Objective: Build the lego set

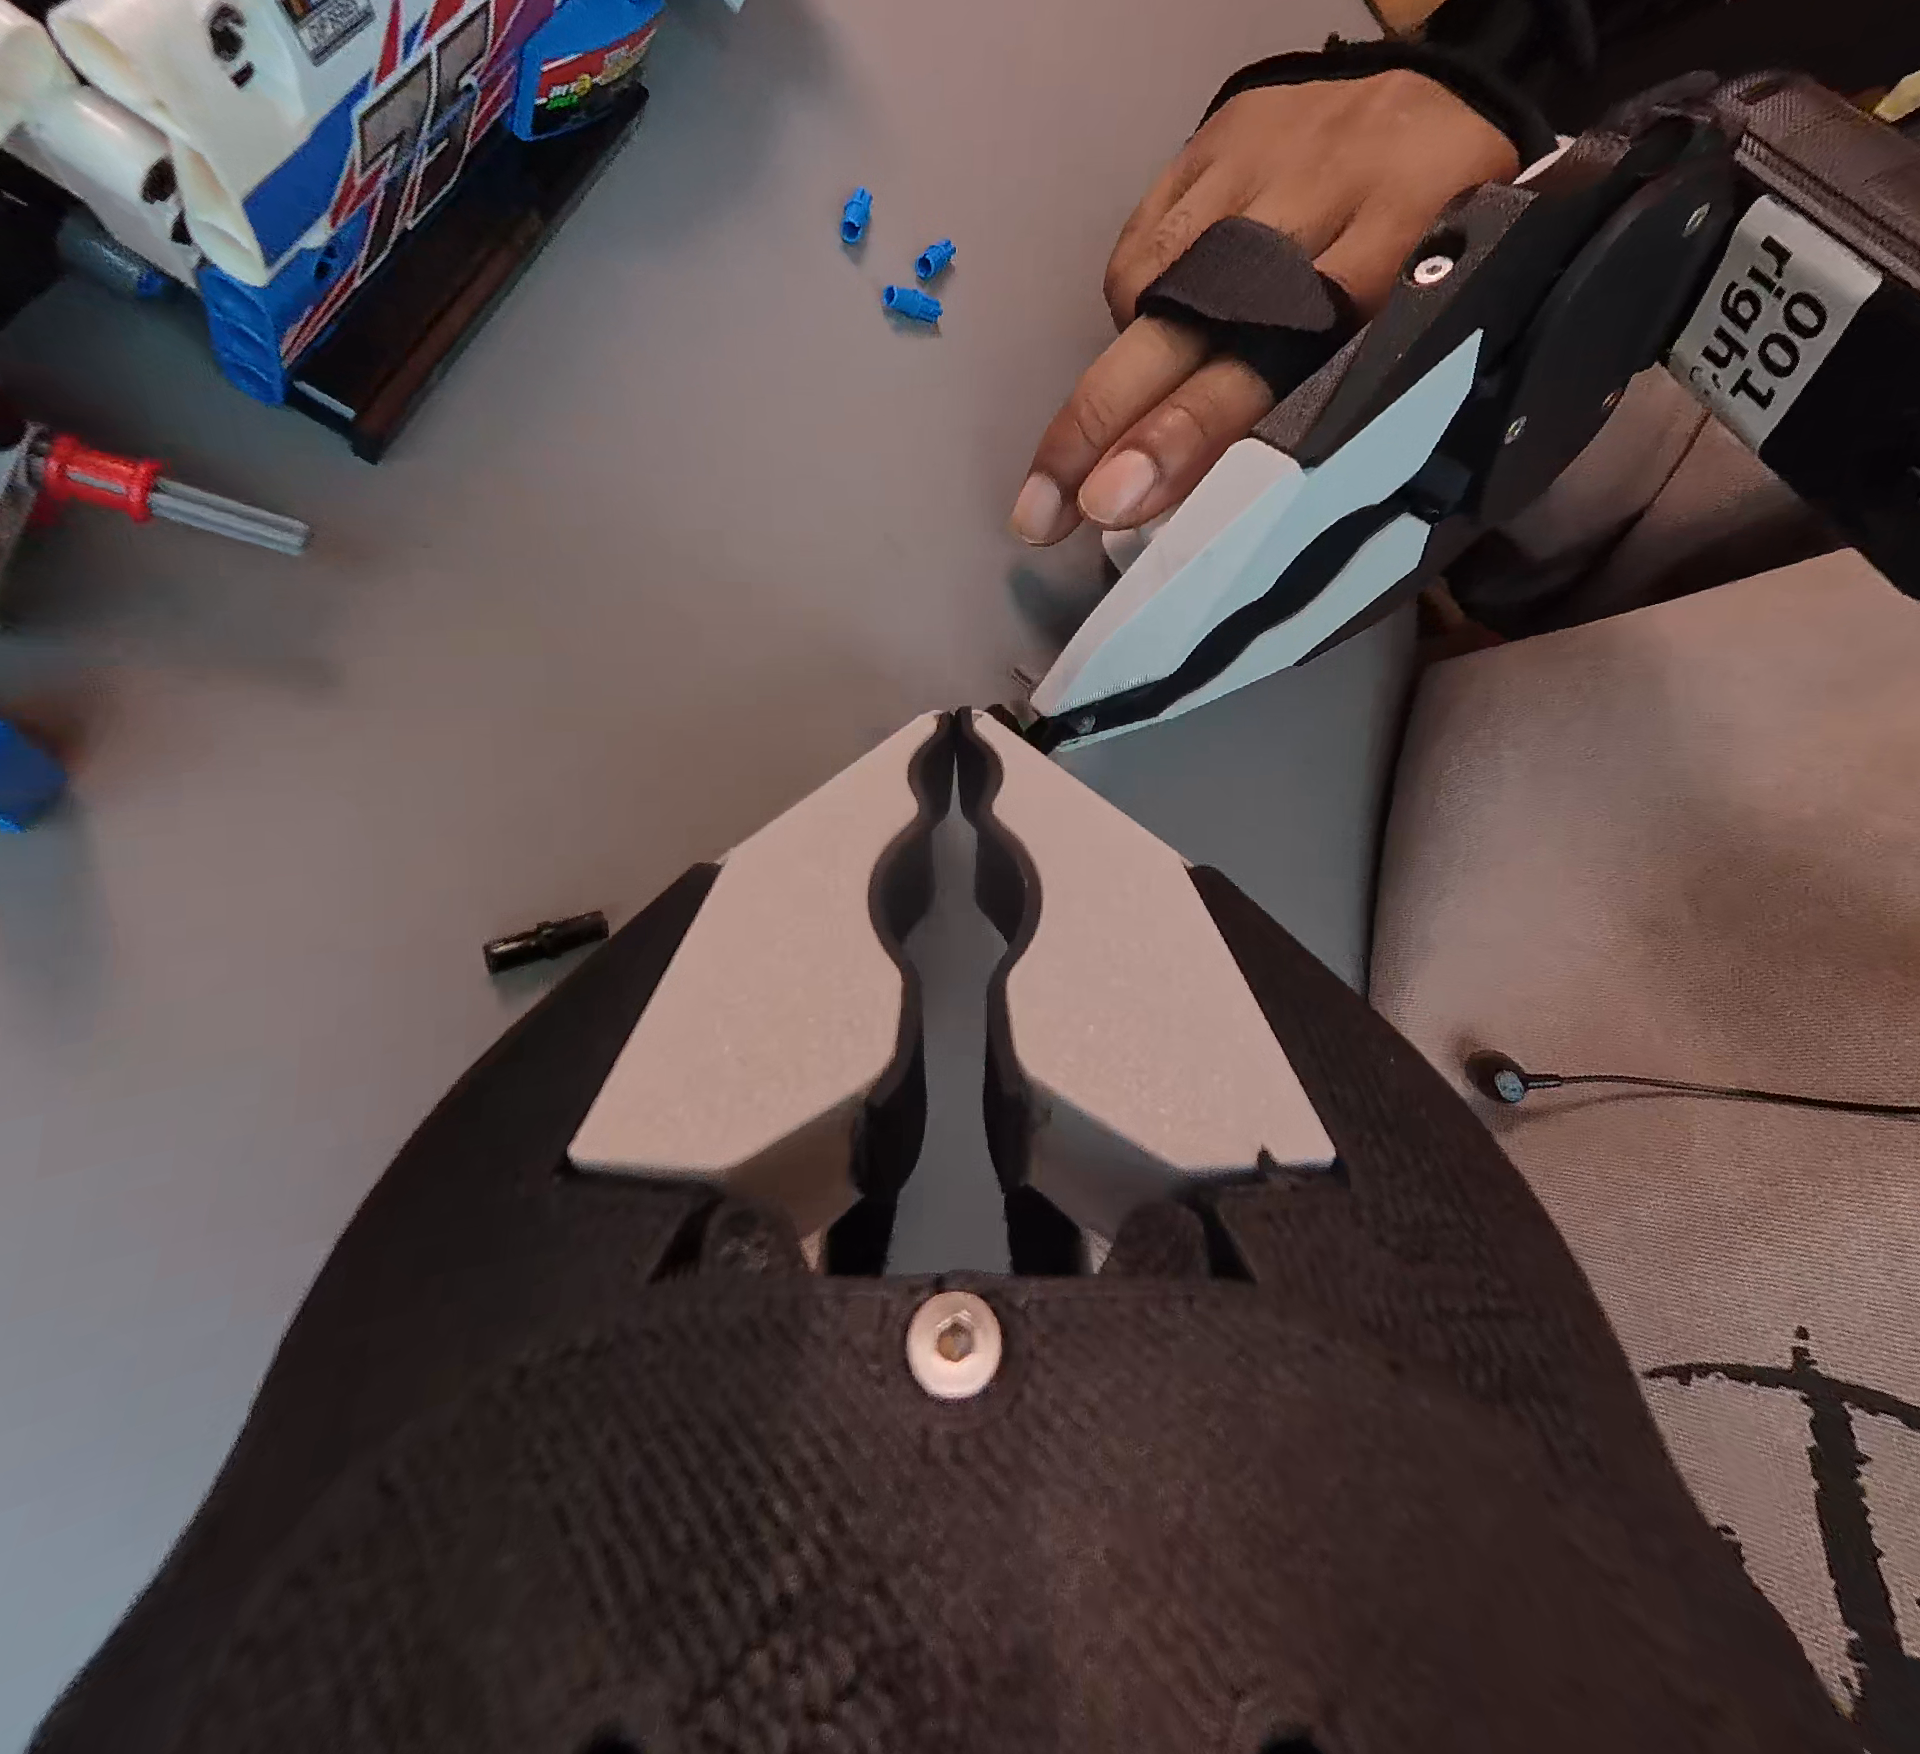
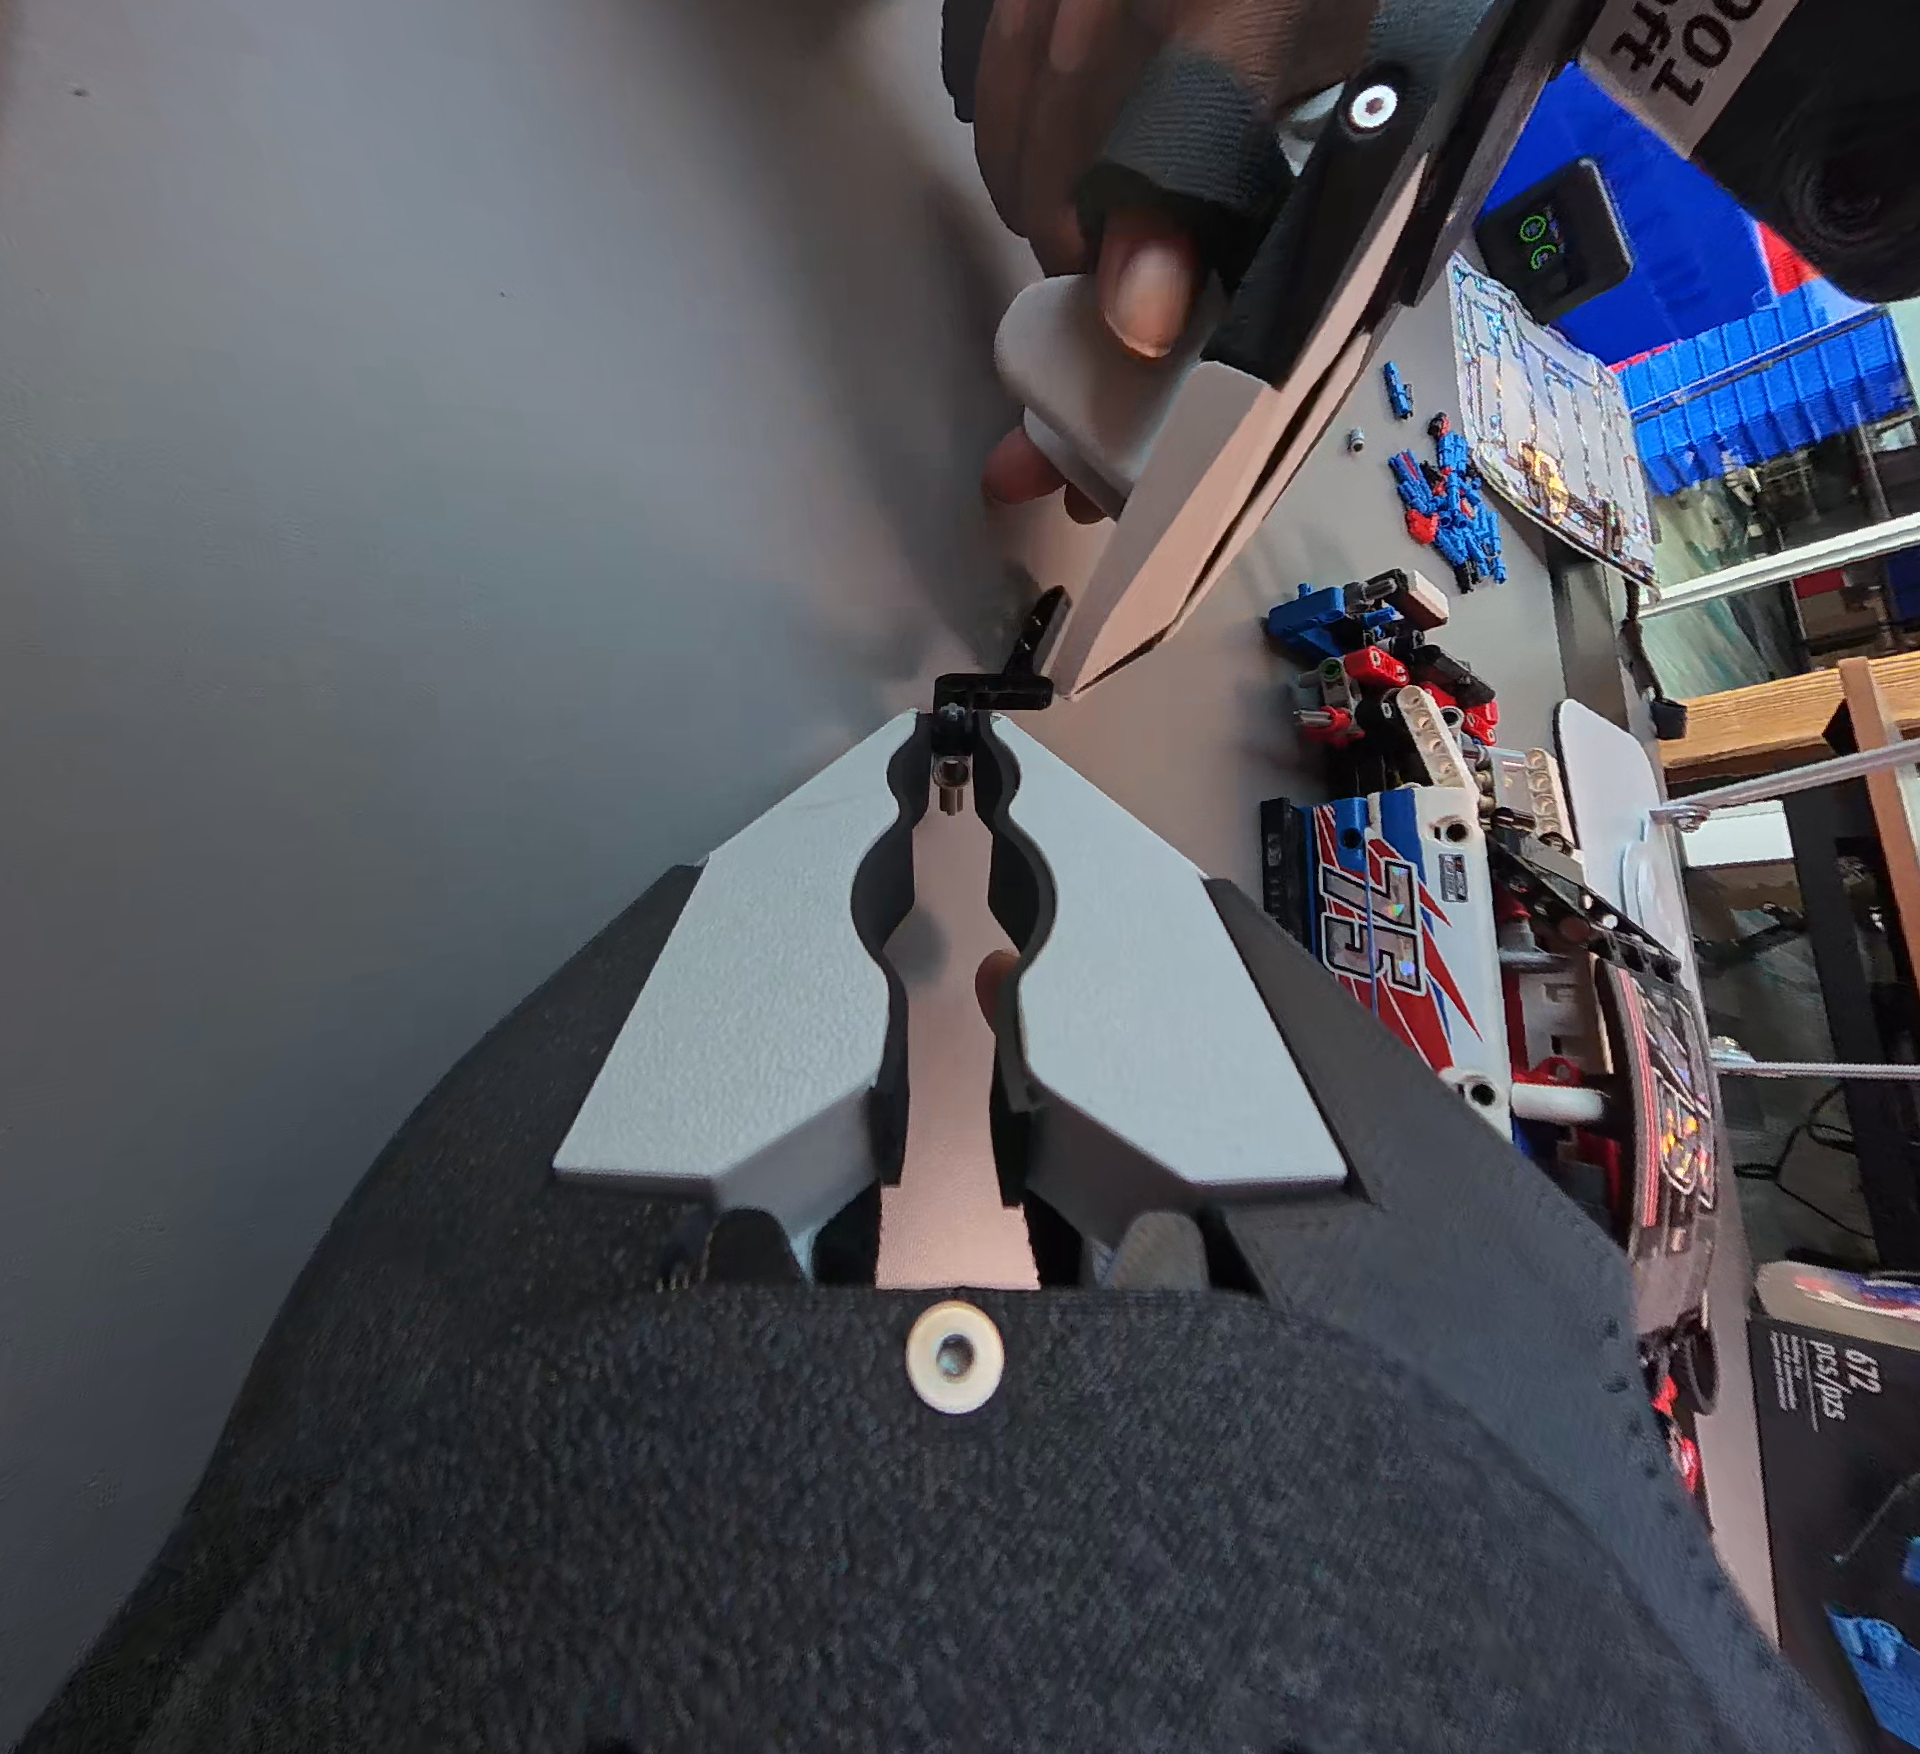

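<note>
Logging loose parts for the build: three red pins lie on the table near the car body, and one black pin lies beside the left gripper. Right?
Not quite: the three pins near the car body are blue, not red, as the left wrist view shows. The rest holds: one black pin lies on the table beside the left gripper.
</note>
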Available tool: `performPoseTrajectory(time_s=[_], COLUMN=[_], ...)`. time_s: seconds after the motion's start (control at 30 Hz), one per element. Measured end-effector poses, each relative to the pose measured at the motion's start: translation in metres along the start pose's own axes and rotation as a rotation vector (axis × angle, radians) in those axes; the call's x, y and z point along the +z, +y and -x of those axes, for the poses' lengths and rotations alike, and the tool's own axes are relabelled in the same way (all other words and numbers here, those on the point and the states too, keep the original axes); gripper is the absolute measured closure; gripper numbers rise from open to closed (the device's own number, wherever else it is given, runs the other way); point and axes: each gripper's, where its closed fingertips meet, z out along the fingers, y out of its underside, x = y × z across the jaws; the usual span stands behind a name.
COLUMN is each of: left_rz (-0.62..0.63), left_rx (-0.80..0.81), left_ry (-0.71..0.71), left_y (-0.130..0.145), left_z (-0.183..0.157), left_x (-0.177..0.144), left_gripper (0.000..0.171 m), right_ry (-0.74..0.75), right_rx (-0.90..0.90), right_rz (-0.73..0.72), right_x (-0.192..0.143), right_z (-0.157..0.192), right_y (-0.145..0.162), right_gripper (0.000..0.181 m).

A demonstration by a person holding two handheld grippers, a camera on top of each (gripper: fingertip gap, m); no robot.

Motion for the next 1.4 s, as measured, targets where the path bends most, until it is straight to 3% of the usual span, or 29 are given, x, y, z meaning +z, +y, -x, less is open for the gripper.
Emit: performPoseTrajectory(time_s=[0.2,0.33,0.43,0.6,0.9,1.03,1.27,1.4], left_rz=[0.021,0.114,0.171,0.175,0.167,0.133,-0.11,-0.097], left_rx=[0.16,0.402,0.51,0.62,0.759,0.759,0.538,0.496], left_ry=[-0.116,-0.235,-0.267,-0.236,-0.092,-0.055,-0.008,-0.034], left_y=[-0.002,0.009,0.018,0.018,0.03,0.027,-0.01,-0.01], left_z=[0.007,0.021,0.026,0.018,-0.007,-0.017,-0.021,-0.015], left_x=[-0.009,-0.023,-0.02,-0.01,-0.002,0.002,-0.008,-0.002], left_gripper=[0.171,0.153,0.149,0.169,0.169,0.169,0.169,0.169], right_ry=[0.018,0.03,0.026,0.048,0.072,0.067,0.088,0.105], right_rx=[0.013,0.018,0.03,0.028,0.034,0.03,0.082,0.113], right_rz=[0.023,0.028,0.021,0.054,0.062,0.064,0.027,-0.015], right_x=[-0.002,-0.003,-0.002,0.0,-0.004,-0.003,-0.01,-0.013], right_z=[-0.005,-0.008,-0.007,-0.011,-0.017,-0.016,-0.024,-0.029], right_y=[0.006,0.007,0.005,0.009,0.016,0.016,0.013,0.006], right_gripper=[0.176,0.176,0.176,0.176,0.176,0.176,0.176,0.176])
